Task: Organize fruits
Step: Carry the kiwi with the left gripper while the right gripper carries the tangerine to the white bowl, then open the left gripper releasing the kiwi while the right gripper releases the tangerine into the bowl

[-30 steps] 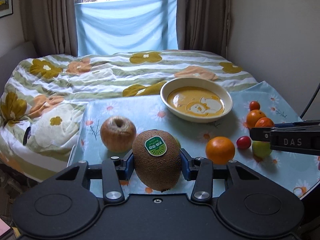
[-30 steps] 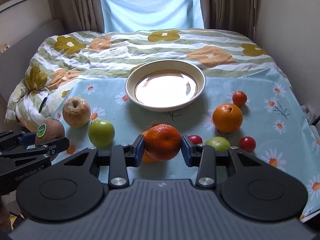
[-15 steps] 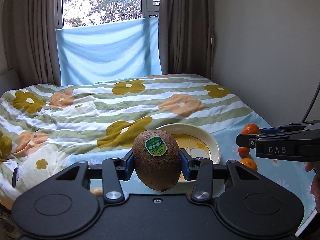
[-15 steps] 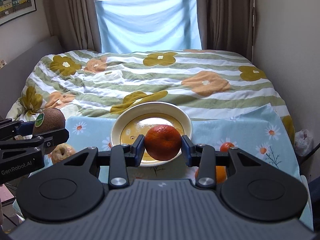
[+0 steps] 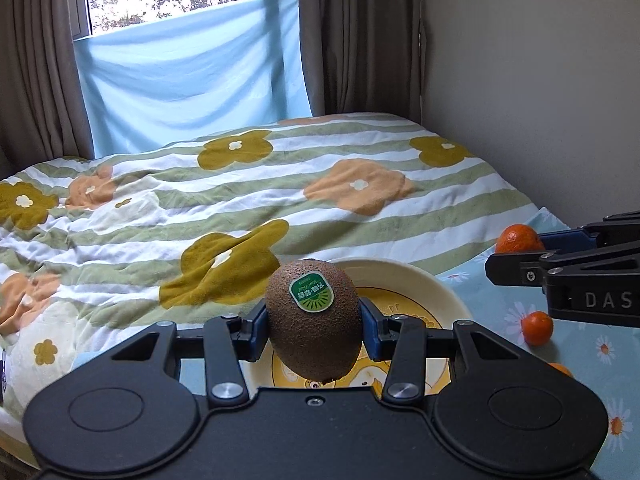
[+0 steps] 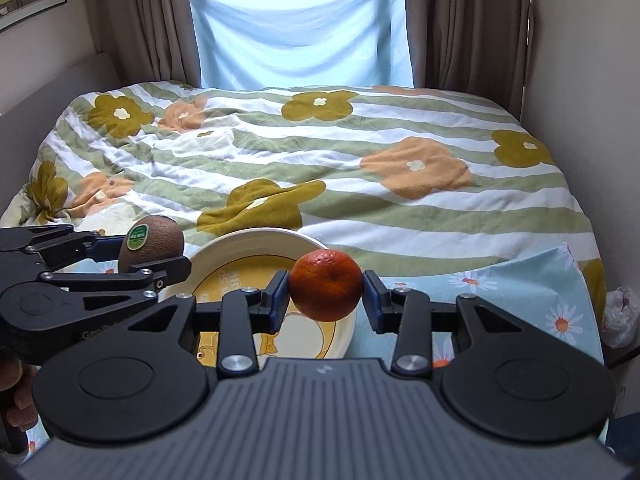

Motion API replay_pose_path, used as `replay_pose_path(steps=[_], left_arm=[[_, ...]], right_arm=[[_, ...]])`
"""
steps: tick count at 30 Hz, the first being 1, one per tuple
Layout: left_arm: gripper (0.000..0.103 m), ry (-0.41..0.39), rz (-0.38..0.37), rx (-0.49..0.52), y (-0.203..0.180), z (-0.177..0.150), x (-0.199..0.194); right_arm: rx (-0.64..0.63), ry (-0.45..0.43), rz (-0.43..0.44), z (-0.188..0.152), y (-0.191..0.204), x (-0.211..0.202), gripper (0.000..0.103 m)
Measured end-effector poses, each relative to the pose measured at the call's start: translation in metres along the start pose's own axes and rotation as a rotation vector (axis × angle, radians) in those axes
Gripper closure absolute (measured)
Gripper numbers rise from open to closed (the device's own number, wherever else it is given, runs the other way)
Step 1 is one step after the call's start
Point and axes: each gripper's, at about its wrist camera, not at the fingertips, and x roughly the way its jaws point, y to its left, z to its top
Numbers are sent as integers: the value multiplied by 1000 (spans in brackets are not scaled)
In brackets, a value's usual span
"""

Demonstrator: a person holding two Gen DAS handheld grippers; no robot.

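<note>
Bowl (image 6: 224,252) lying open and unfilled near the cloth's far edge, kiwi-loaded left gripper (image 6: 150,258) crowding its left rim, small oranges (image 5: 537,328) dotting the blue cloth (image 5: 500,292) toward its right edge, wall (image 5: 540,80) closing in at right.

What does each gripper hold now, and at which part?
Left gripper clamps the kiwi by its two sides, sticker facing up. Right gripper clamps the orange by its two sides.

Both wrist cameras ride close behind their fingers, tilted down toward twelve o'clock at the window. They share the bowl (image 5: 452,298) (image 6: 224,250) and floral quilt (image 5: 280,184) (image 6: 320,152).
</note>
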Motion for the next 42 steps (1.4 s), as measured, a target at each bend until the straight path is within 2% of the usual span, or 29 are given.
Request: replay_pose_path(steps=[8, 19, 20, 21, 22, 23, 24, 27, 33, 42], left_arm=[[54, 55, -3, 28, -7, 3, 59], [53, 85, -5, 42, -14, 0, 94], [52, 86, -8, 44, -15, -1, 96], [46, 82, -10, 47, -15, -1, 97], [37, 73, -8, 54, -16, -2, 96], [17, 60, -8, 63, -16, -2, 94], [7, 41, -2, 73, -17, -3, 90], [7, 34, 3, 95, -17, -6, 81], [7, 47, 28, 53, -3, -12, 61], [7, 59, 86, 4, 19, -26, 34]], right_arm=[[-4, 39, 6, 8, -18, 38, 49], [4, 75, 10, 8, -30, 58, 49], [4, 76, 10, 8, -30, 58, 49], [3, 77, 11, 8, -29, 58, 49], [2, 77, 11, 8, -29, 58, 49], [2, 77, 11, 8, -29, 58, 49], [2, 77, 12, 8, -29, 58, 49], [5, 75, 18, 10, -30, 59, 49], [-17, 78, 47, 14, -27, 66, 49], [-117, 116, 123, 11, 7, 106, 49]])
